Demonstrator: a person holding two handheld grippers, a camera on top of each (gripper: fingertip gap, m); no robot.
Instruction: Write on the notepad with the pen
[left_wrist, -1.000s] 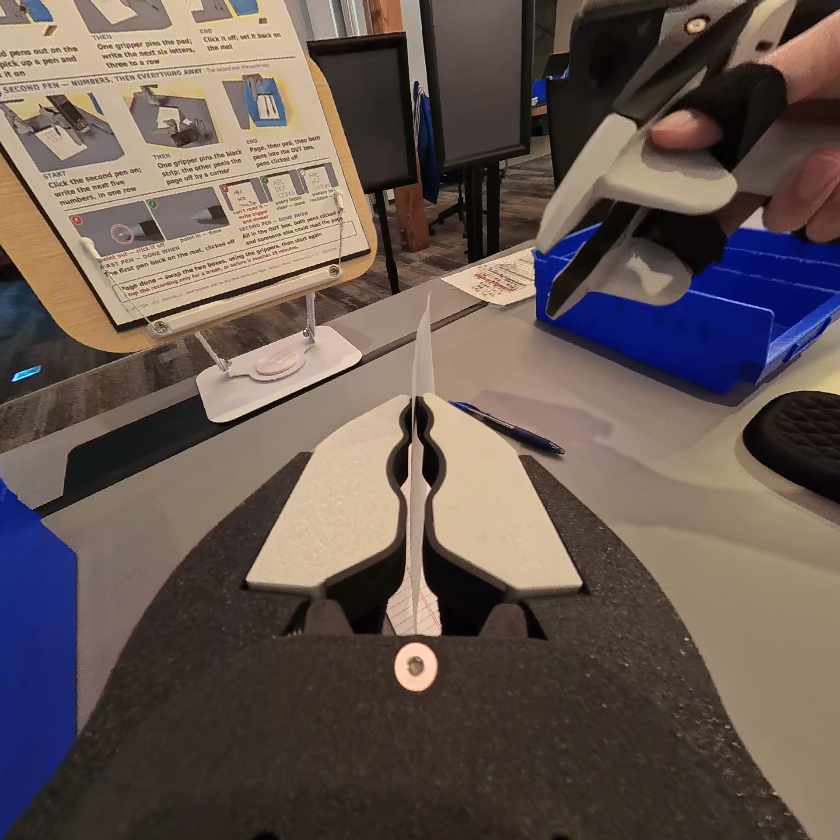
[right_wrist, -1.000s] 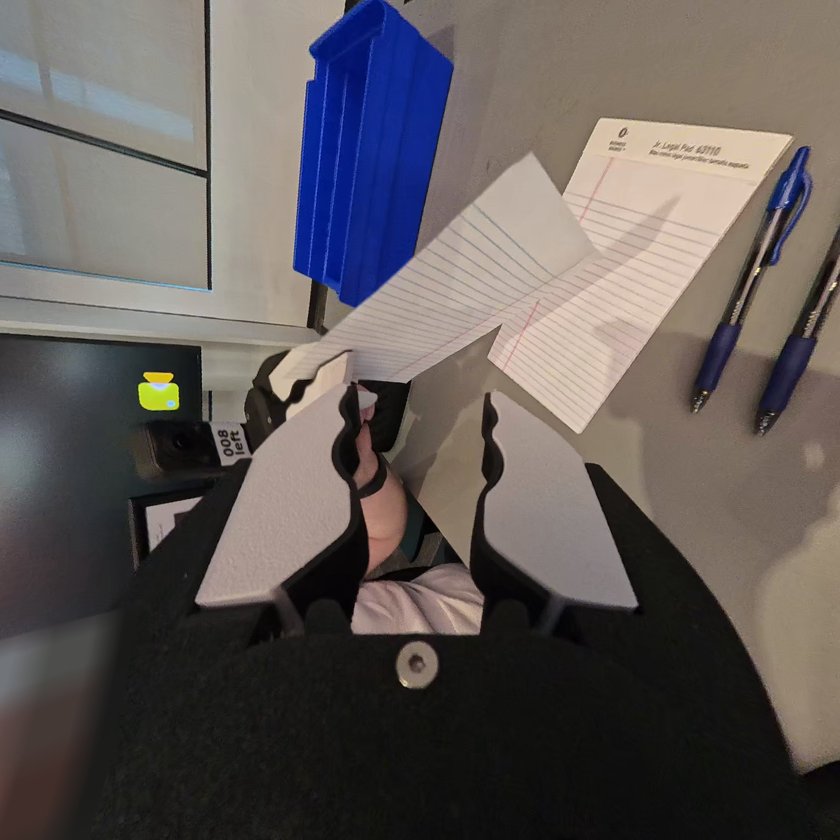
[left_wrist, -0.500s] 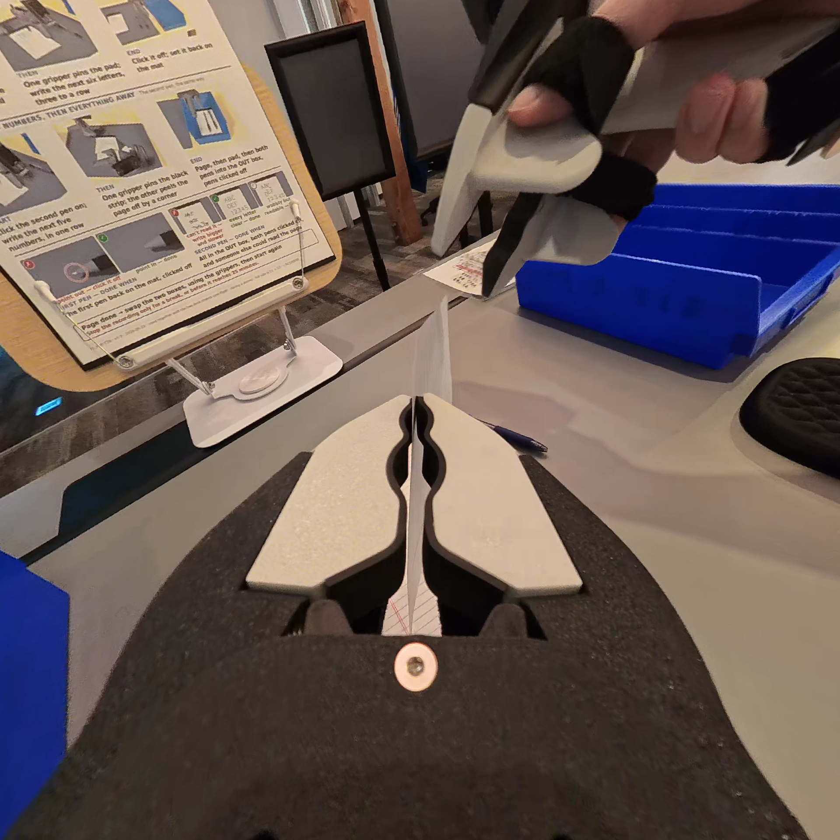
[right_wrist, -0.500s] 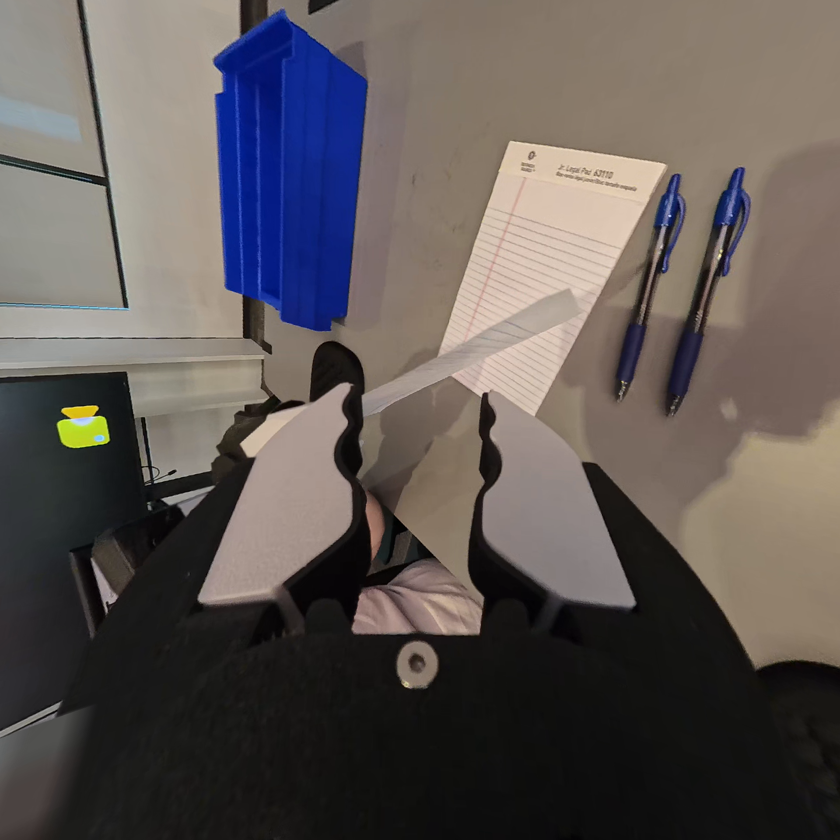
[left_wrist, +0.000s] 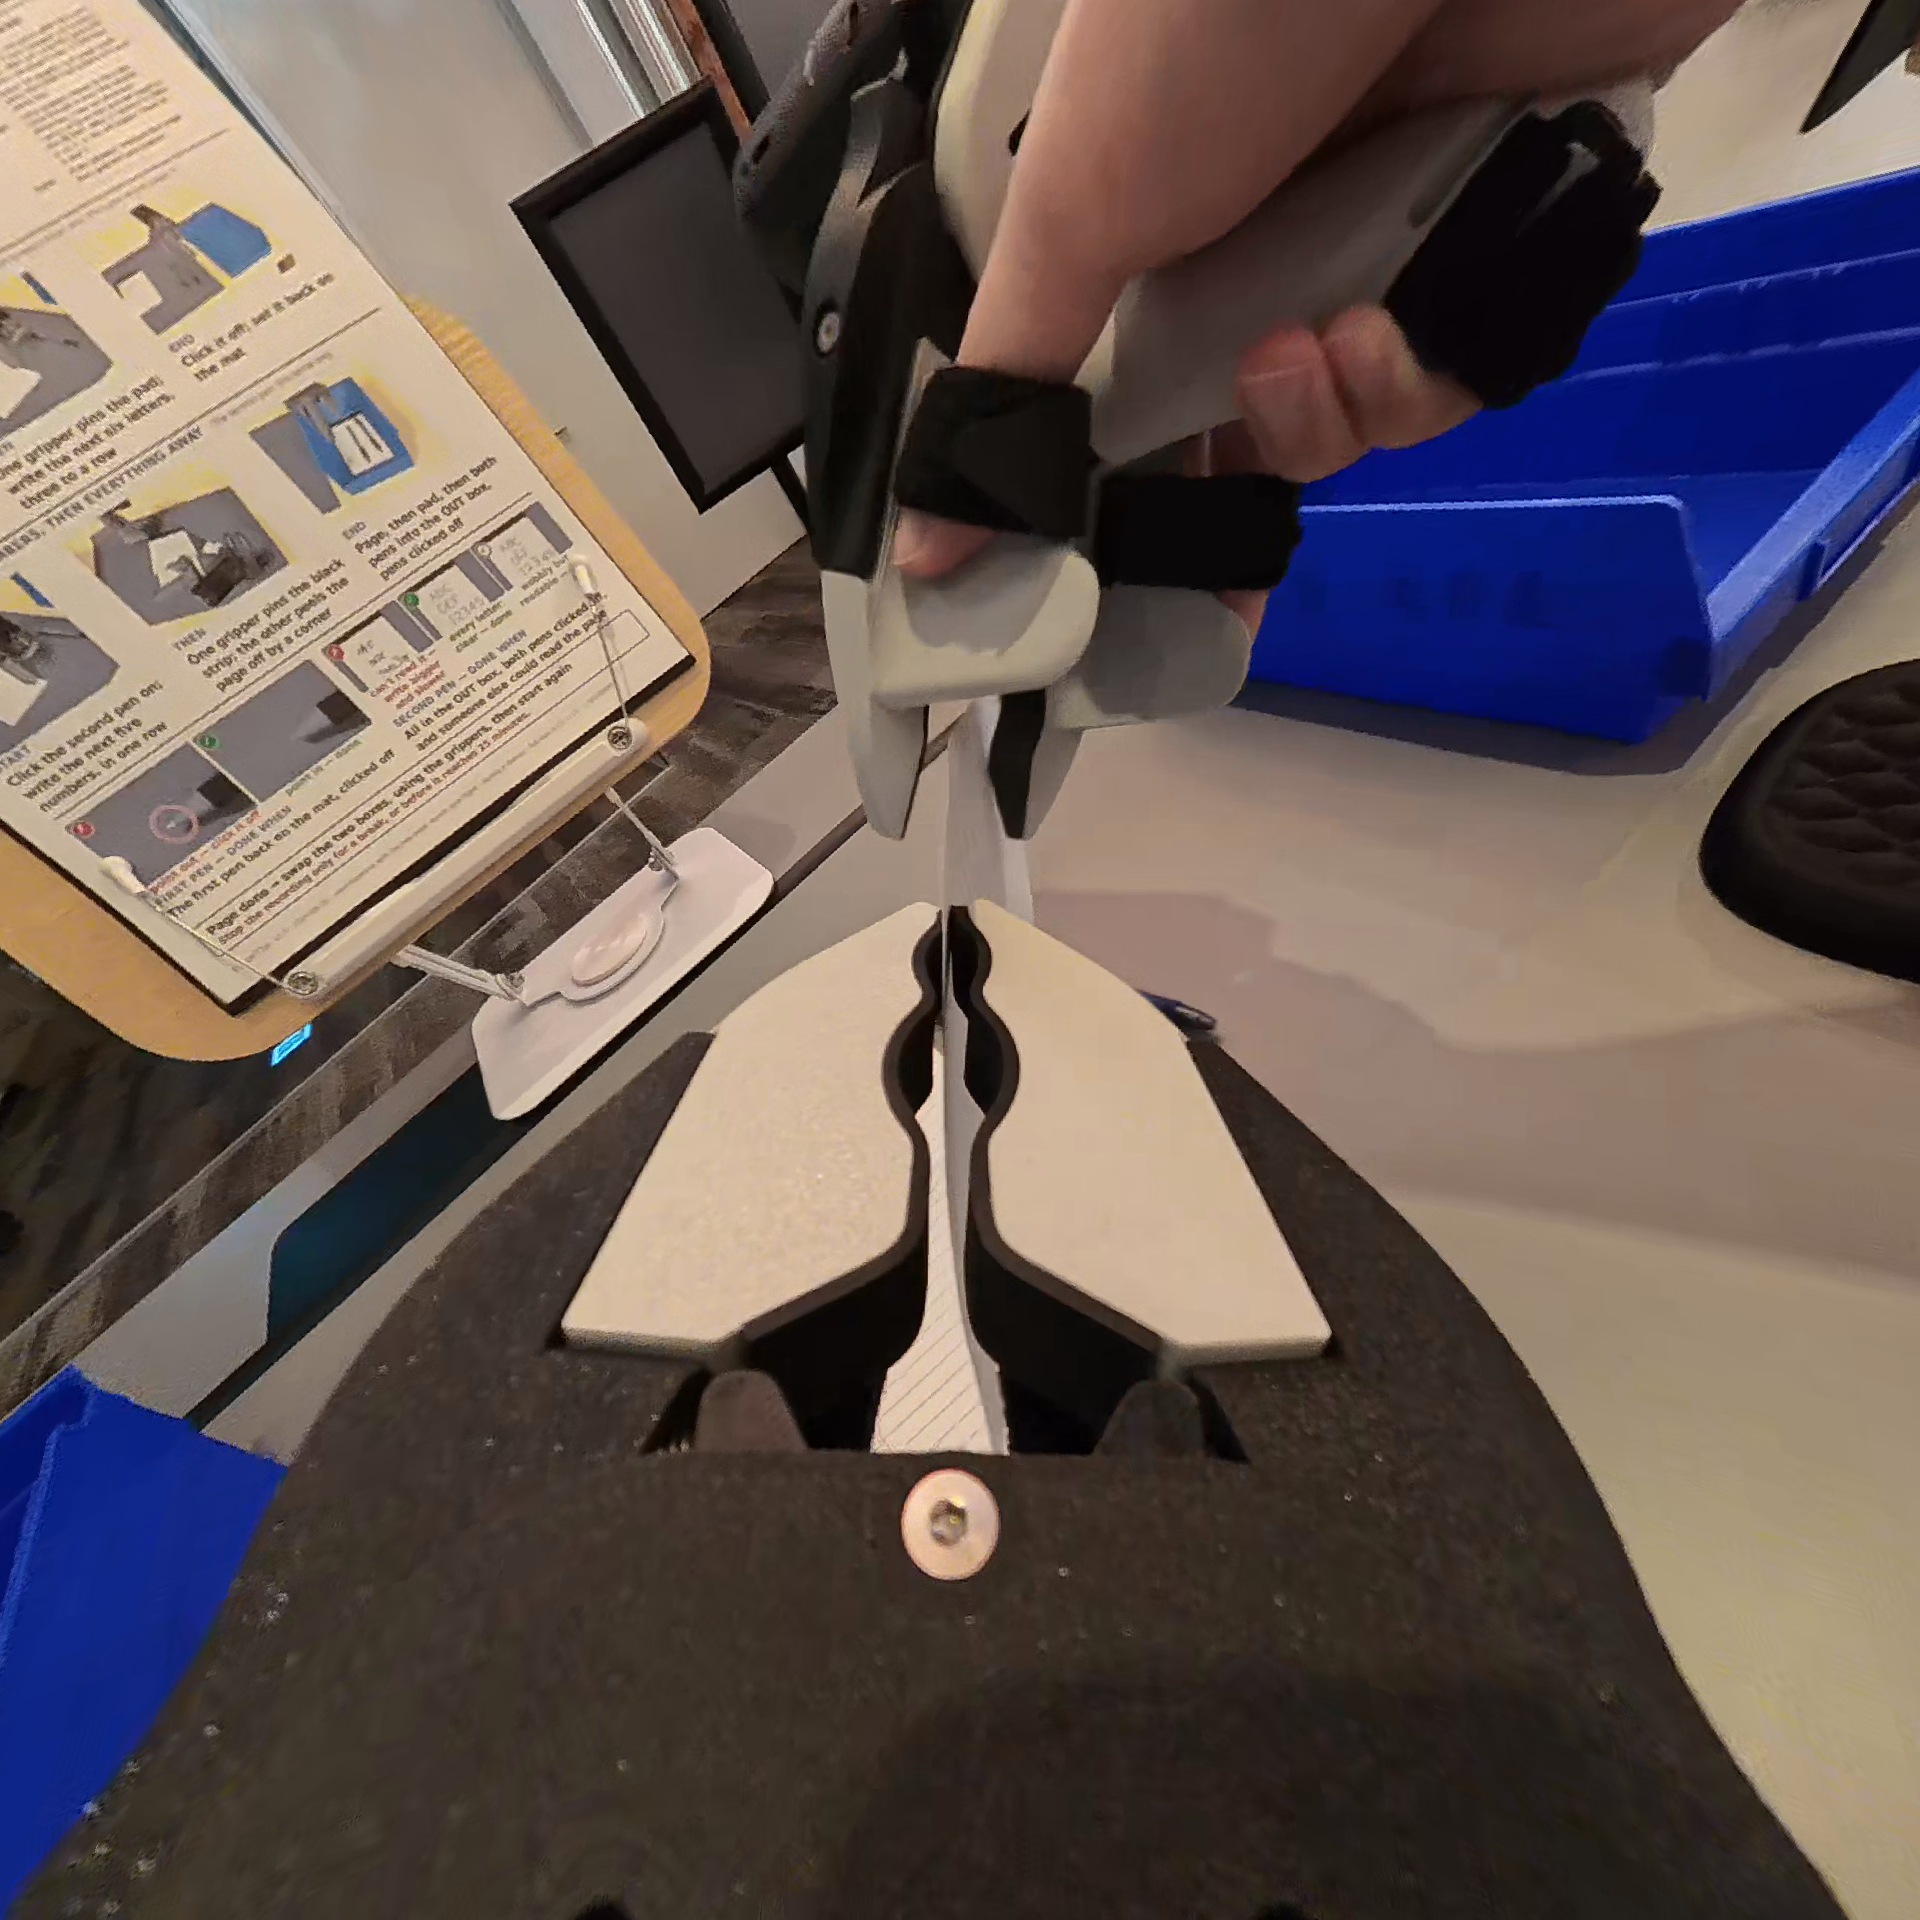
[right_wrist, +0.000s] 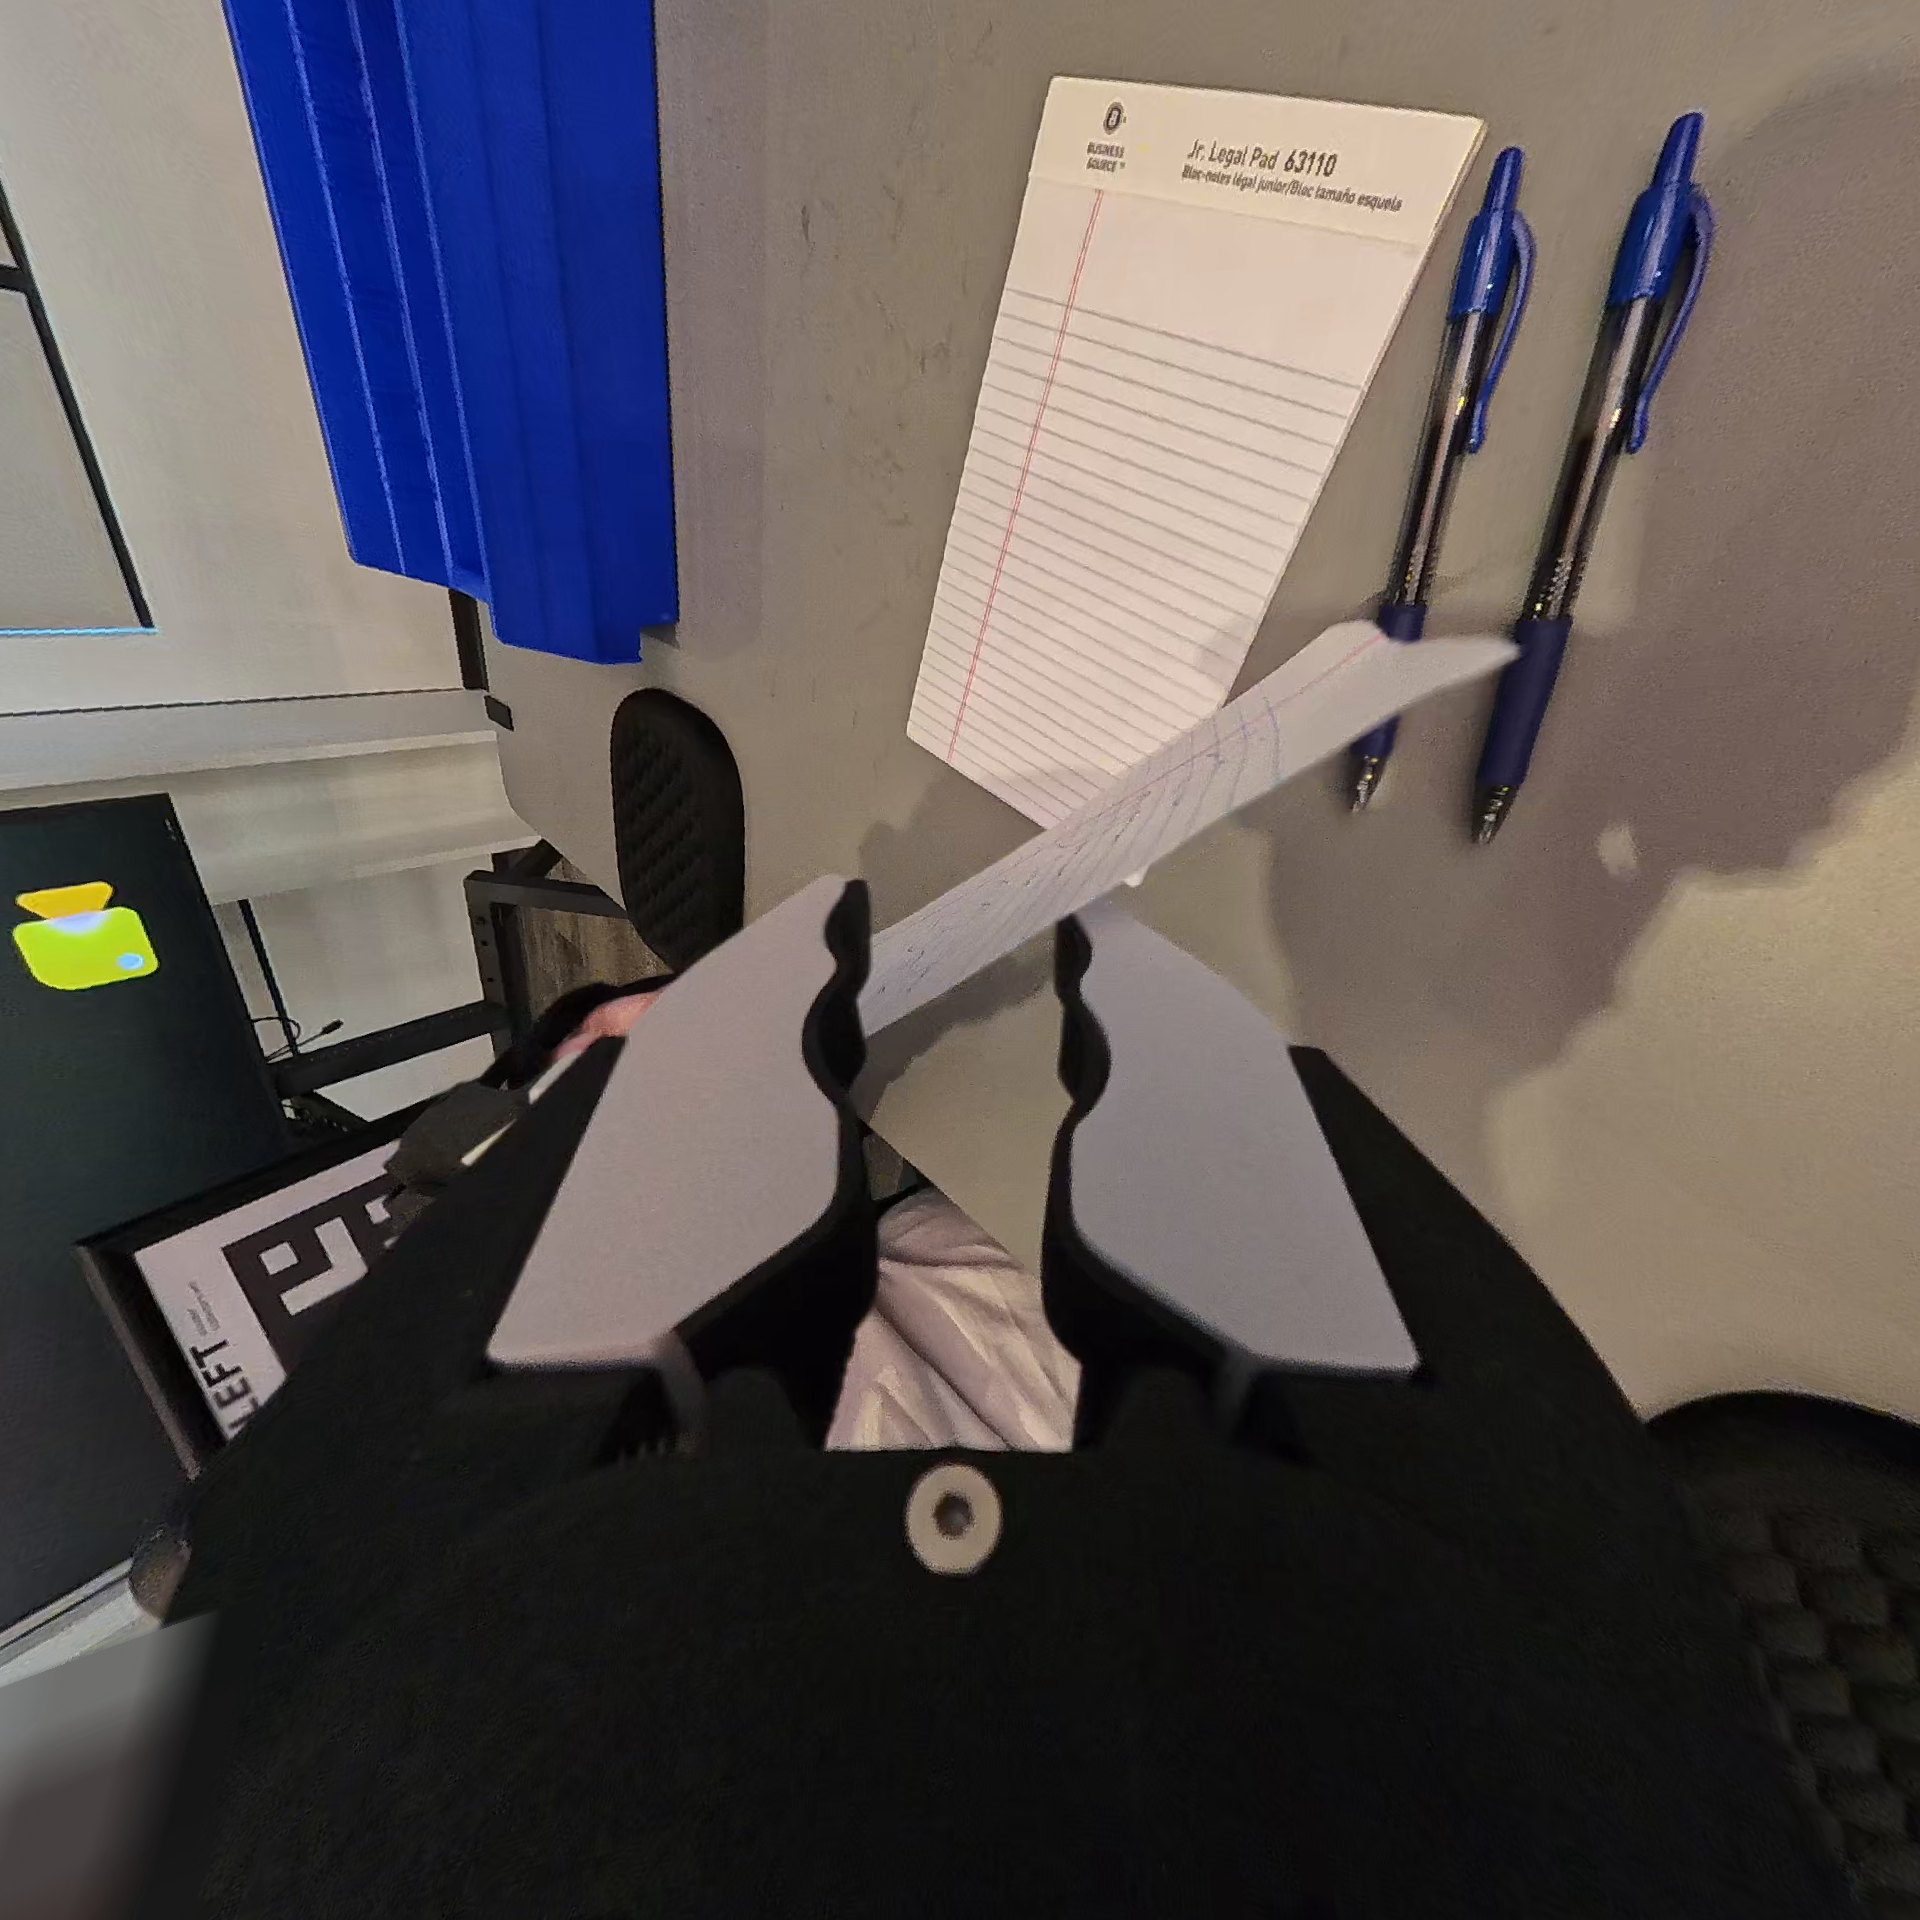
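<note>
Above the table: left gripper (left_wrist: 951, 920) pinches loose sheet (right_wrist: 1174, 800).
Right gripper (right_wrist: 956, 935) gapes astride it; closing skewed risks tearing.

Printed header strip on notepad (right_wrist: 1236, 166); captioned instruction sheet (left_wrist: 291, 540) on stand.

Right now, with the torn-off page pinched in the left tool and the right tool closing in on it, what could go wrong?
1. The loose page is held only at one edge by the left tool; a sideways pull could tear it.
2. The right tool is open astride the page's far edge; closing off-centre could crumple it.
3. The page hangs over the notepad and two pens; dropping it could cover them.
</note>
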